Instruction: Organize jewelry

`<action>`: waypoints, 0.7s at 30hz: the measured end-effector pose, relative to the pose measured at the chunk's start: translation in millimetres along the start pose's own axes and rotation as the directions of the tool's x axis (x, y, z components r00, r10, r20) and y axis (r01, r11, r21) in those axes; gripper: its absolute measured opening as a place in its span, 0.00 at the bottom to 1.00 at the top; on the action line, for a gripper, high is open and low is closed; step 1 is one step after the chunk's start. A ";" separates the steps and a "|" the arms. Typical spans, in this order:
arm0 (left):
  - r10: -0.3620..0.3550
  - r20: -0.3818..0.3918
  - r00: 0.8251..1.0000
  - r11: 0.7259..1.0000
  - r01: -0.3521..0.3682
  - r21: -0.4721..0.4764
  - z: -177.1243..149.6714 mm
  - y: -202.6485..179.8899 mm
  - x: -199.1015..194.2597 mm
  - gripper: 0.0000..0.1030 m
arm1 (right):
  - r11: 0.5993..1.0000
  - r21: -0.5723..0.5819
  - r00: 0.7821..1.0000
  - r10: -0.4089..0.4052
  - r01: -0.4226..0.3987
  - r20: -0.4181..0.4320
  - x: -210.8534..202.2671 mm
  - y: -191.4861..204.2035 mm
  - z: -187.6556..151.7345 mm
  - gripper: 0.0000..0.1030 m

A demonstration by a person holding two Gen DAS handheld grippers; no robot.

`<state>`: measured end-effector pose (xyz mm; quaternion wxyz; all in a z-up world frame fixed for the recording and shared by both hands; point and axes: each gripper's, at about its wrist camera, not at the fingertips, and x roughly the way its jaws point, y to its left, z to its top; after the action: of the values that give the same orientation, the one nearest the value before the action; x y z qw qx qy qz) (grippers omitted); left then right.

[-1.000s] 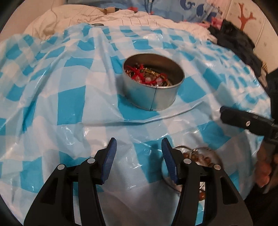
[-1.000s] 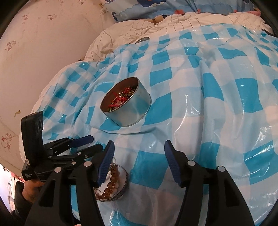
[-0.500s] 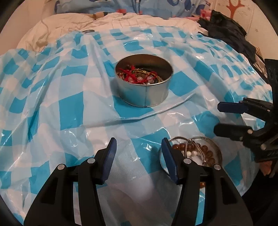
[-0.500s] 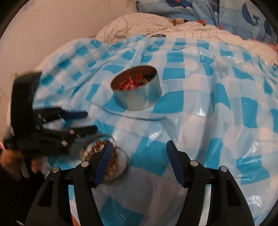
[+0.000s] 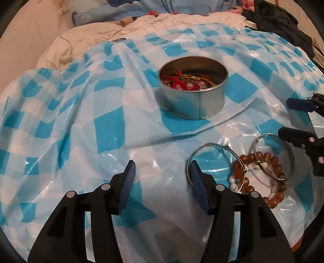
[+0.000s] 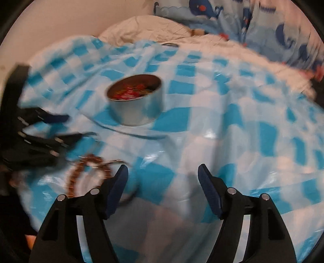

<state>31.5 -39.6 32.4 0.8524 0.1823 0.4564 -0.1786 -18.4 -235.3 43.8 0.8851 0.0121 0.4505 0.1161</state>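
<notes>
A round metal tin (image 5: 194, 101) stands on the blue-and-white checked plastic sheet (image 5: 109, 129), holding red cord and bead jewelry (image 5: 186, 83). On the sheet in front of it lie two silver bangles (image 5: 210, 147) and brown-and-white bead bracelets (image 5: 261, 161). My left gripper (image 5: 162, 174) is open and empty, just left of the bangles. My right gripper (image 6: 163, 178) is open and empty; it shows at the right edge of the left wrist view (image 5: 297, 119). The tin (image 6: 135, 105) and bracelets (image 6: 85, 168) appear blurred in the right wrist view.
The sheet covers a bed with white bedding (image 5: 162, 26) and a blue whale-print pillow (image 6: 232, 18) behind. Dark clothing (image 5: 283, 20) lies at the far right. A wall (image 6: 70, 20) runs along the left.
Both grippers swung sideways. In the left wrist view the tin shifted right and the bangles and bracelets came fully into sight. The right wrist view turned right and is blurred with motion.
</notes>
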 end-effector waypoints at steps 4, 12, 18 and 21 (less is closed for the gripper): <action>-0.041 -0.001 0.999 0.999 0.041 0.010 -1.4 -5.8 4.0 0.50 | 0.998 -0.014 0.997 0.066 -0.067 -0.033 5.7 9.8 -1.4 0.56; -0.073 -0.002 0.997 0.997 0.073 0.016 -1.2 -11.9 7.7 0.14 | 0.997 -0.042 0.997 0.055 -0.057 -0.057 16.2 20.1 -4.8 0.29; -0.114 0.041 0.993 0.993 0.116 -0.038 2.4 -1.6 -3.7 0.02 | 0.999 -0.034 0.999 0.032 -0.031 0.024 4.8 17.6 -1.6 0.02; -0.112 0.068 0.991 0.991 0.117 -0.066 4.6 7.5 -11.0 0.02 | 0.999 0.005 0.996 0.041 -0.041 0.079 -5.1 9.1 3.3 0.02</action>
<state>32.6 -33.7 45.1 0.8607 0.1200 0.4447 -0.2169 -20.4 -227.4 51.0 0.8996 0.0290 0.4153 0.1320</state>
